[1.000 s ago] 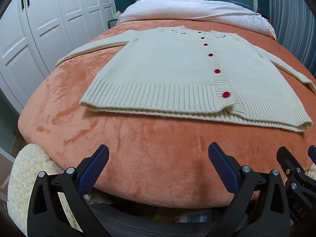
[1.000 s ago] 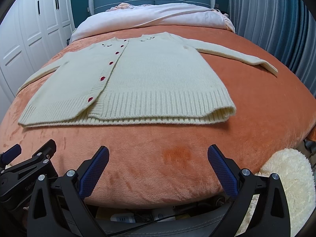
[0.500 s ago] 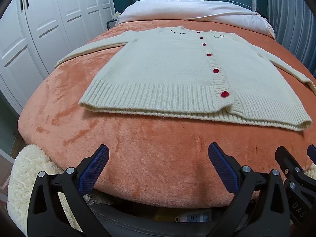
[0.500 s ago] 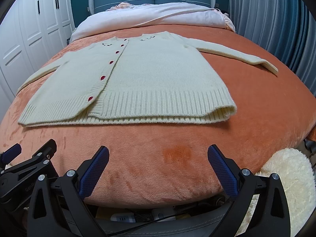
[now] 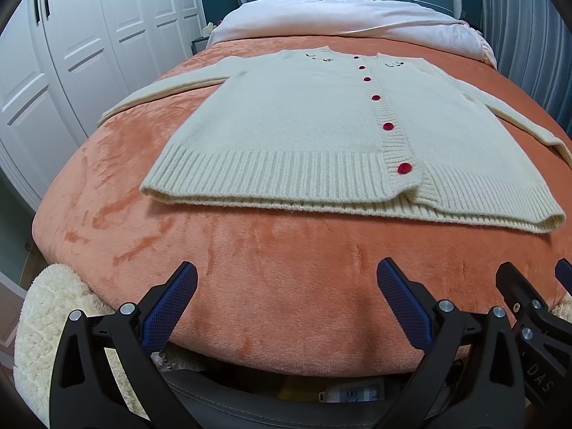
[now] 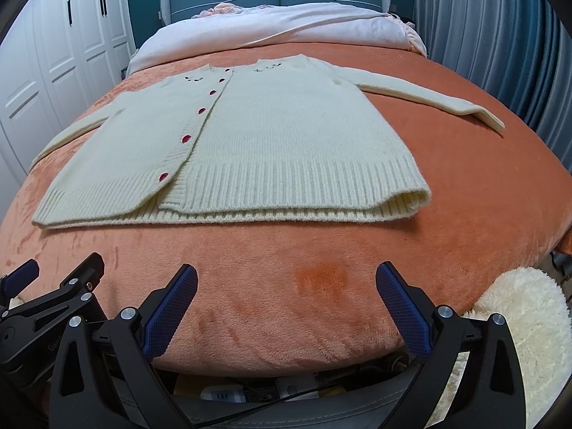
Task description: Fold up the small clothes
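The cream knitted cardigan with red buttons (image 5: pixel 304 132) lies flat, sleeves outspread, near the foot edge of the orange plush bed cover (image 5: pixel 286 268). Both the left gripper (image 5: pixel 286 300) and right gripper (image 6: pixel 286 300) stand apart, empty. Expect soft, light, stretchy knit; grasp the ribbed hem corners.

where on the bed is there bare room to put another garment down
Free: the orange blanket strip between the cardigan hem and the near bed edge, where both open grippers hover. Also the right side, below the outstretched sleeve. Crowded: the middle, under the cardigan, and the far end, under the white duvet.
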Motion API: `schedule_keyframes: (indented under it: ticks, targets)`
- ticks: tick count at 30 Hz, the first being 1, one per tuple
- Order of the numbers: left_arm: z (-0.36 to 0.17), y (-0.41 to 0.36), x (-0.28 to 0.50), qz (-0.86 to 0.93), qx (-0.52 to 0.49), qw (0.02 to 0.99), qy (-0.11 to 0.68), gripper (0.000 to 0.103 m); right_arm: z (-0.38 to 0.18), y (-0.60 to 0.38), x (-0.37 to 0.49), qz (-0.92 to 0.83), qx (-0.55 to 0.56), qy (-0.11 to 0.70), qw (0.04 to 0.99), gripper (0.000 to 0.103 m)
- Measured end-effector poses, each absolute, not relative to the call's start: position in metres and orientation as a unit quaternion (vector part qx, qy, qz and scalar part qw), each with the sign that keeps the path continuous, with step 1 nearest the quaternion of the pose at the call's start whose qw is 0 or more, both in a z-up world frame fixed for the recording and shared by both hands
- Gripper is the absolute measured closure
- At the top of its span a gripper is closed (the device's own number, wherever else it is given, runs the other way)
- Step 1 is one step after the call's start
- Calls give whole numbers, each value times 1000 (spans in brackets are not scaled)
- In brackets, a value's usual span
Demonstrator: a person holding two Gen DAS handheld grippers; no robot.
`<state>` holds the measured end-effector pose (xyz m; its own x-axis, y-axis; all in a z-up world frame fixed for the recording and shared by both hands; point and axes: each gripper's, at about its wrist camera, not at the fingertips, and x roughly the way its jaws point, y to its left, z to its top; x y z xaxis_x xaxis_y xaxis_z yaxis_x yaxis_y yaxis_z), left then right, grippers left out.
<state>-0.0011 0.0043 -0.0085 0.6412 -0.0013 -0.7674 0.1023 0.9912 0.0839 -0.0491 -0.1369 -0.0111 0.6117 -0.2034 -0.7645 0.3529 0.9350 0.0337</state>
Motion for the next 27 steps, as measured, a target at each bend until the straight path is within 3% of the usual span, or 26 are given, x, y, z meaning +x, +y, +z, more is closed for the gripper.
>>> schedule_keyframes:
  ticks: [27]
  targets:
    - [-12, 1, -2, -30, 62, 903, 425, 5, -15, -137, -49, -156, 94, 418, 890, 5]
